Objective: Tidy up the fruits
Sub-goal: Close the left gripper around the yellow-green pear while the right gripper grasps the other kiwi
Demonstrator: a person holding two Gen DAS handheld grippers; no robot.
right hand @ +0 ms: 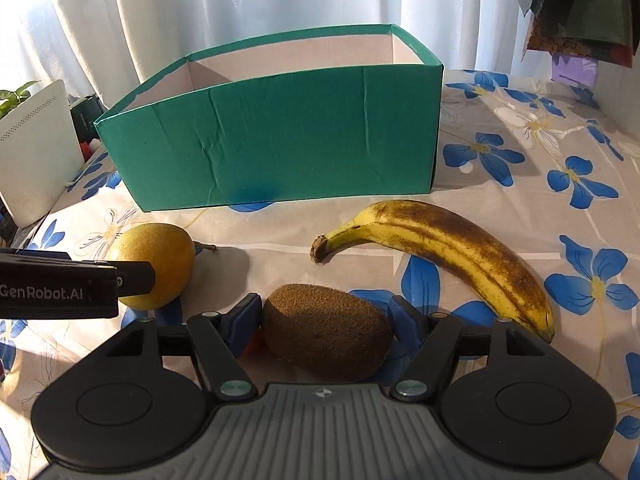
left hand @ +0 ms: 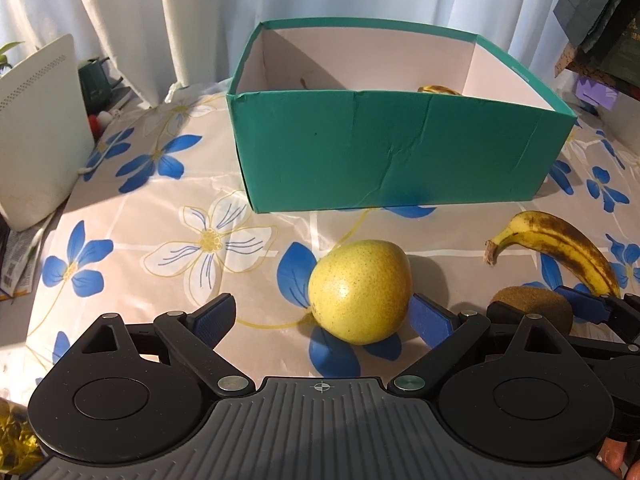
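Note:
A yellow-green pear [left hand: 360, 292] lies on the flowered tablecloth between the fingers of my left gripper [left hand: 322, 318], which is open; the right pad sits close to the pear and the left pad stands well off it. A brown kiwi [right hand: 326, 330] fills my right gripper [right hand: 326, 322], with both blue pads against its sides. A spotted banana [right hand: 452, 248] lies just right of the kiwi. Behind the fruit stands an open teal box [left hand: 360, 152]; the tip of another banana [left hand: 438, 89] shows over its front wall.
A white perforated device [left hand: 36, 128] stands at the table's left edge, with a green mug [left hand: 94, 80] behind it. White curtains hang behind the box. Bags and packets [left hand: 600, 20] hang at the upper right.

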